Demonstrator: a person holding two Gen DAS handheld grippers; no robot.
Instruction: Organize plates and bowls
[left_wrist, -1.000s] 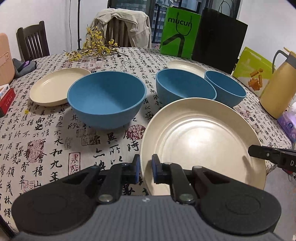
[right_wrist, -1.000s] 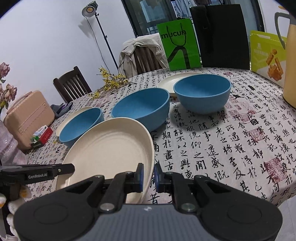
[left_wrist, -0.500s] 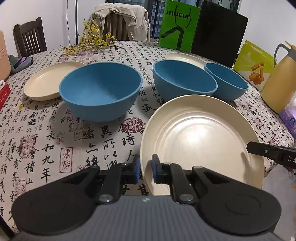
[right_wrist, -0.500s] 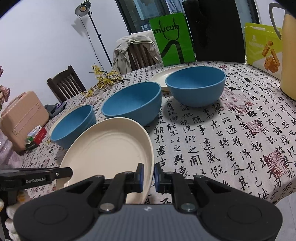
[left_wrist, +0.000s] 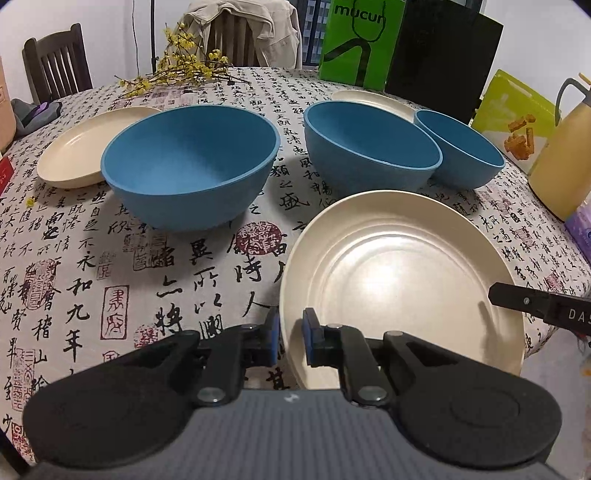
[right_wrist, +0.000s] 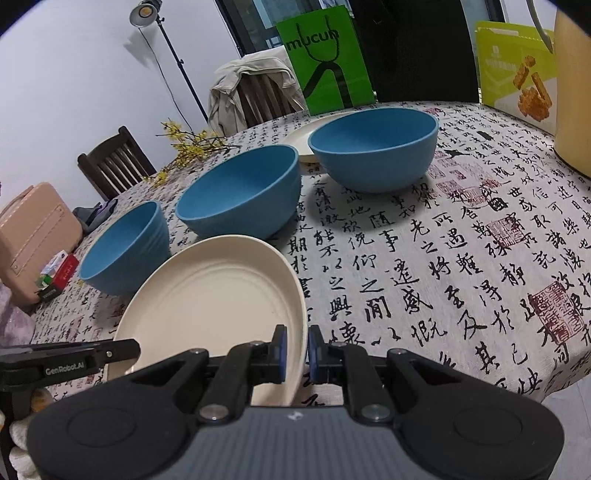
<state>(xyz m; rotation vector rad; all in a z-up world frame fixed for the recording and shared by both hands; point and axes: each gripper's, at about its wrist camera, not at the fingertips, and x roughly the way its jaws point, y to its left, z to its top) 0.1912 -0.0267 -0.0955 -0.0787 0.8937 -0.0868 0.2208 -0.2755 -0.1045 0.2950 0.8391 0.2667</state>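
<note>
Nearest the table edge, both grippers are gripping the same large cream plate (left_wrist: 402, 280). The left gripper (left_wrist: 291, 338) is pinching its near left rim between blue pads, and the right gripper (right_wrist: 295, 349) is pinching the opposite rim, so the plate is hanging between them, low over the near right part of the tablecloth (left_wrist: 110, 258) and partly past the table's edge.

My guess is that the step in hand is carrying this plate to be stacked. The next move probably calls for keeping both hands level so the plate is not tipping, then setting it on one of the smaller cream plates and letting go with both pairs of pads together.

The plate is looking smooth and matt, like light moulded plastic or fibre, with faint rings in its well and a shallow raised rim. The cloth under it is a soft woven fabric printed with black calligraphy and red seals.

Further back, three blue bowls are standing apart: a large one on the left (left_wrist: 192, 166), a middle one (left_wrist: 369, 144) and a smaller one (left_wrist: 461, 147) just beside it on the right. All are round, deep and dull-surfaced.

Beyond them a cream plate (left_wrist: 77, 151) is lying far left, and another (left_wrist: 373, 101) is sitting behind the right-hand bowls.
</note>
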